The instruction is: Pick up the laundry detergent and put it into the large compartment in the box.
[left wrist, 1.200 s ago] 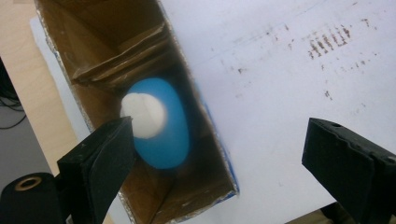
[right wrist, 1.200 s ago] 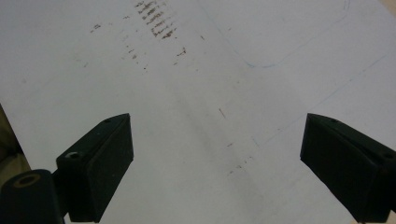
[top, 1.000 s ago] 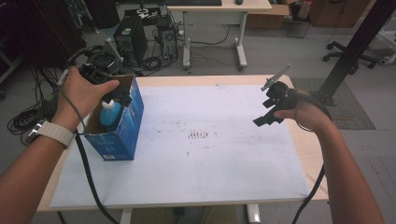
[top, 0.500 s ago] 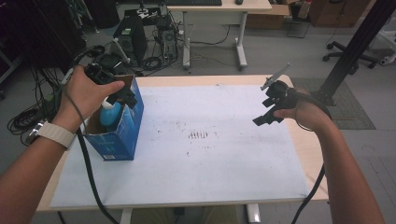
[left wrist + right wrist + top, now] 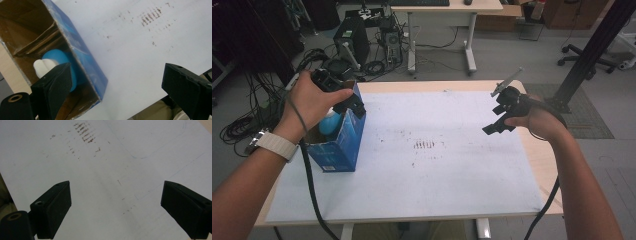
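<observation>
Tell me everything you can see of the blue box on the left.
The blue box is cardboard, printed blue outside and plain brown inside, with worn, whitish edges. It stands upright near the table's left edge, top open, with a flap folded inward. A blue bottle with a white cap stands inside. The left tongs hover open over its mouth.

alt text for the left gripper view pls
Open left tongs hover over an open blue box holding a blue bottle with a white cap. The box stands on a white sheet marked with brown specks.
</observation>
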### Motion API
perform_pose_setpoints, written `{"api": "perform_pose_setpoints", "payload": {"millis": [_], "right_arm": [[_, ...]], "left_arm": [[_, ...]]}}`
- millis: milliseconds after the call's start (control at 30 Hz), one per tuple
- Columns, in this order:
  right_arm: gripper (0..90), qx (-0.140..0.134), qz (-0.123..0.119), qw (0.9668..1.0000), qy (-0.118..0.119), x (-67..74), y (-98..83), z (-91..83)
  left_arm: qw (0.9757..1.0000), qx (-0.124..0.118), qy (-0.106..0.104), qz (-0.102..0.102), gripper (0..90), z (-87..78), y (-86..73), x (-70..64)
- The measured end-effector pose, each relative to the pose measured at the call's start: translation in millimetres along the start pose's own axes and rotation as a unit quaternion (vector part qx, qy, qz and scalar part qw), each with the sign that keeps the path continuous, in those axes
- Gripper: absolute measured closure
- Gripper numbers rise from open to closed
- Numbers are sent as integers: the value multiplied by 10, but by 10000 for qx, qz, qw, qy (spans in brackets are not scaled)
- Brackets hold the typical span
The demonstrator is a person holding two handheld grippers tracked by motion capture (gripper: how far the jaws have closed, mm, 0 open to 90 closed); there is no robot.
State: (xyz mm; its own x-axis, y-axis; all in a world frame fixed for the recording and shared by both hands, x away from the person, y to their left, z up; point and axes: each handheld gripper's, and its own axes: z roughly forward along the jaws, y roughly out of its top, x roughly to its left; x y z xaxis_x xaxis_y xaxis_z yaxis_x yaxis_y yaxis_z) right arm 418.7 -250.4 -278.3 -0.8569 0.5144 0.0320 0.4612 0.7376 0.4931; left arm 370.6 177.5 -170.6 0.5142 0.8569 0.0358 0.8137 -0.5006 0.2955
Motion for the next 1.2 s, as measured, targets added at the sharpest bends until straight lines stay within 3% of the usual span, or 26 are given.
{"api": "perform_pose_setpoints", "payload": {"millis": [700, 1200], "right_arm": [[95, -11, 3, 10000, 17, -18, 5, 26], [96, 12, 7, 10000, 32, -30, 8, 28]], "left_arm": [[9995, 76, -155, 247, 102, 56, 69, -184], [9987, -67, -283, 410, 102, 75, 136, -391]]}}
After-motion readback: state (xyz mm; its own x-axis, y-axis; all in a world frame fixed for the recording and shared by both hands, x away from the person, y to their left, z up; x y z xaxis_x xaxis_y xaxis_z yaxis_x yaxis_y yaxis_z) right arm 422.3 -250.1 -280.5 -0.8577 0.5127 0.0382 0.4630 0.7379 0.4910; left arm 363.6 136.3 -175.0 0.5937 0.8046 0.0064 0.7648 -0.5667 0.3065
